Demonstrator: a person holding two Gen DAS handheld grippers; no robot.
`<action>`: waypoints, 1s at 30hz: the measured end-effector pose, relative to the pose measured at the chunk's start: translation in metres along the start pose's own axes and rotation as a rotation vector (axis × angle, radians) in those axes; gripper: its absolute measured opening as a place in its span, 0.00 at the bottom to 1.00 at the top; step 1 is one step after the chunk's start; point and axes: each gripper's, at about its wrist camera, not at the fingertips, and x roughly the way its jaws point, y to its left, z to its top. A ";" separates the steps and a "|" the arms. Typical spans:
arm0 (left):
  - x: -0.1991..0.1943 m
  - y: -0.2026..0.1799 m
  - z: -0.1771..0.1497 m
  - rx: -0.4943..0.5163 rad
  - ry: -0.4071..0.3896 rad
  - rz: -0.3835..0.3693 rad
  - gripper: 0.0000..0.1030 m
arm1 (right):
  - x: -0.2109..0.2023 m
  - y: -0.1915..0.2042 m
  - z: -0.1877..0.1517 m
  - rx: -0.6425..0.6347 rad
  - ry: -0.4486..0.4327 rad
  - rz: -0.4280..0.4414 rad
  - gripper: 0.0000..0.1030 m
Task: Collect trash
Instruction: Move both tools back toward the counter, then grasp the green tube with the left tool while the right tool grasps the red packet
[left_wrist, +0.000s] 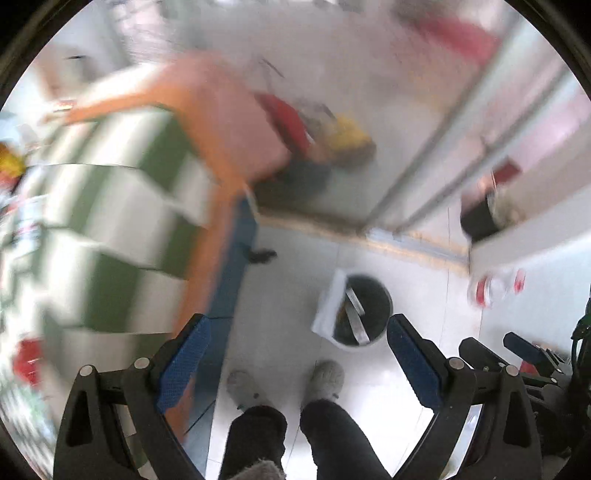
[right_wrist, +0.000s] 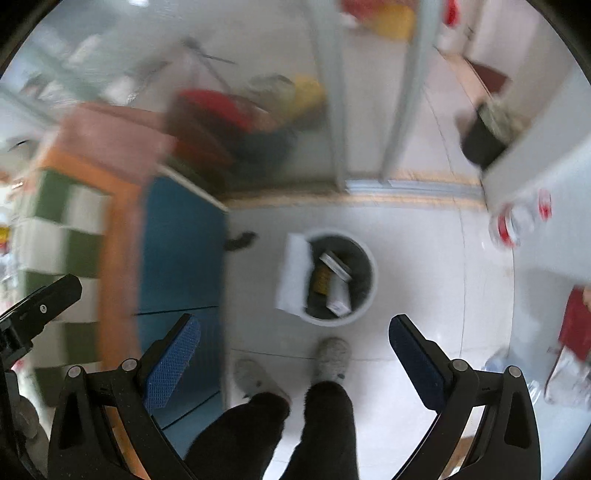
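Round grey waste bins on the pale tiled floor: one (right_wrist: 364, 280)
White flat sheets leaning at the bin's left rim: one (right_wrist: 291, 275)
Items lying inside the bin: about three, blurred, exact count unclear
Clear plastic bottles with red labels on the floor right of the bin: one (right_wrist: 517, 221)
Grey fuzzy slippers on the floor: two (right_wrist: 332, 356)
Black two-fingered claws with blue pads: two, left claw (left_wrist: 297, 363) and right claw (right_wrist: 293, 360)

Both wrist views face steeply down from well above the floor (left_wrist: 280, 295), sharing the bin (left_wrist: 364, 312) and feet (right_wrist: 332, 356).
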 end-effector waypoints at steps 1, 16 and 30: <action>-0.017 0.019 0.001 -0.031 -0.019 0.017 0.95 | -0.010 0.016 0.003 -0.022 0.000 0.011 1.00; -0.008 0.319 -0.140 -0.322 0.175 0.131 0.91 | -0.018 0.334 -0.064 -0.431 0.193 0.224 1.00; -0.031 0.392 -0.184 -0.493 0.055 0.125 0.03 | 0.049 0.467 -0.102 -0.596 0.235 0.164 1.00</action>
